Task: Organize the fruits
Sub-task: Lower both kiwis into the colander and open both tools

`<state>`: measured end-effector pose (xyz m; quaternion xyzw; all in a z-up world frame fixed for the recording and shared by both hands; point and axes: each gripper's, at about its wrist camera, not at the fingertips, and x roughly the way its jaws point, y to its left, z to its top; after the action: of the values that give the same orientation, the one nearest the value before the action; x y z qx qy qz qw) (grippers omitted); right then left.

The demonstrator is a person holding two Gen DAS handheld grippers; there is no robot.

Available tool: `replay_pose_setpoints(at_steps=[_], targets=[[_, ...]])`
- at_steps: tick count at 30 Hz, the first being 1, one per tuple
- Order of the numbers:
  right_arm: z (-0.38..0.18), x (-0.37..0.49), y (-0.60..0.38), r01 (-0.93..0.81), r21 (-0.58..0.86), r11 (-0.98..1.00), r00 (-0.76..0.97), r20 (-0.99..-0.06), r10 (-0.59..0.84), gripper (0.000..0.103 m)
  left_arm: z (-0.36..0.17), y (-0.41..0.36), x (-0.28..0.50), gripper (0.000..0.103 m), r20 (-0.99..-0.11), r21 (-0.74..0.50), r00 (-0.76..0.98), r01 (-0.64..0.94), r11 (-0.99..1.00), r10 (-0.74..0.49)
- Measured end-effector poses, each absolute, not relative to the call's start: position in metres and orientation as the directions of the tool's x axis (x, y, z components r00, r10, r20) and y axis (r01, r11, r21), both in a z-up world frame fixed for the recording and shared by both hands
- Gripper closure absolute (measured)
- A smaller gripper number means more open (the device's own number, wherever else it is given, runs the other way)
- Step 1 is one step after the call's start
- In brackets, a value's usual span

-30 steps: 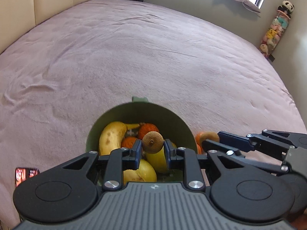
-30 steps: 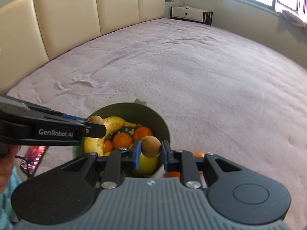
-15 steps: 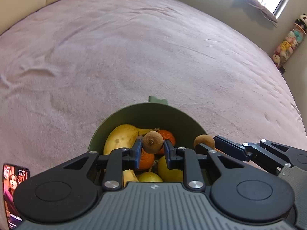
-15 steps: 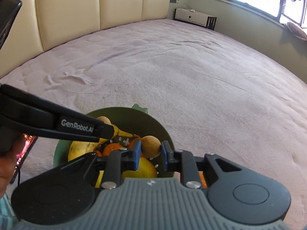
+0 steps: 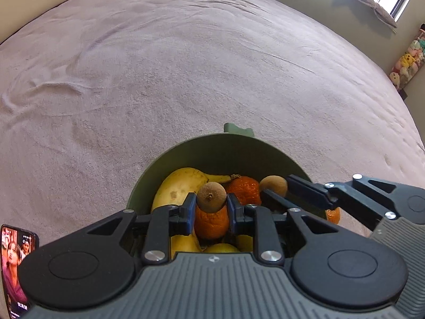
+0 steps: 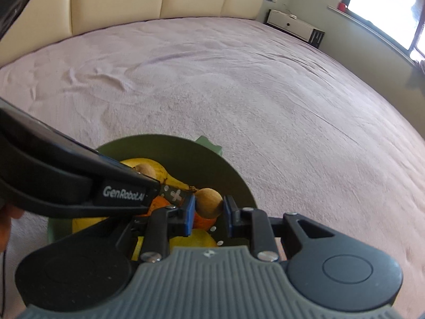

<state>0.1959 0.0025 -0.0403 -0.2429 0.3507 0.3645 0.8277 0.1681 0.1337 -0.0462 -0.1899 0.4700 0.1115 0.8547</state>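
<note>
- Comparing with the views a second before, both tools had descended and closed in over the green bowl [image 5: 220, 148] on the bed [image 5: 186, 66]; the bowl filled more of each view, so the drop-off step appeared close.
- Left tool [image 5: 211, 214]: narrow, clamped on a small brown fruit [image 5: 211, 197], held above an orange [image 5: 211, 222] in the bowl, with a banana [image 5: 178, 186] at its 10 o'clock.
- Right tool [image 6: 207, 216]: narrow, clamped on a second brown fruit [image 6: 208, 202], over the bowl's right half.
- Neither fruit had been released yet; both hung clear of the pile, as far as could be judged.
- One orange fruit [image 5: 333, 215] lay outside the bowl at its 3 o'clock, so sorting looked unfinished.
- A phone [image 5: 16, 265] lay at 8 o'clock from the bowl.
</note>
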Motion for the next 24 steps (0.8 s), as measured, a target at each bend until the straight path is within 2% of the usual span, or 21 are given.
replay_pose_setpoints(at_steps=[13,24], targets=[[-0.058,0.201,0.008,-0.802,-0.148,0.578,0.436,-0.806,0.399,0.084,-0.066,0.134,0.175,0.076,-0.857,-0.274,0.513,-0.376,0.885,-0.047],[-0.056,0.201,0.01,-0.805,-0.152,0.574,0.429,-0.817,0.385,0.083,-0.065,0.132,0.177,0.076,-0.855,-0.266,0.517,-0.376,0.888,-0.037]])
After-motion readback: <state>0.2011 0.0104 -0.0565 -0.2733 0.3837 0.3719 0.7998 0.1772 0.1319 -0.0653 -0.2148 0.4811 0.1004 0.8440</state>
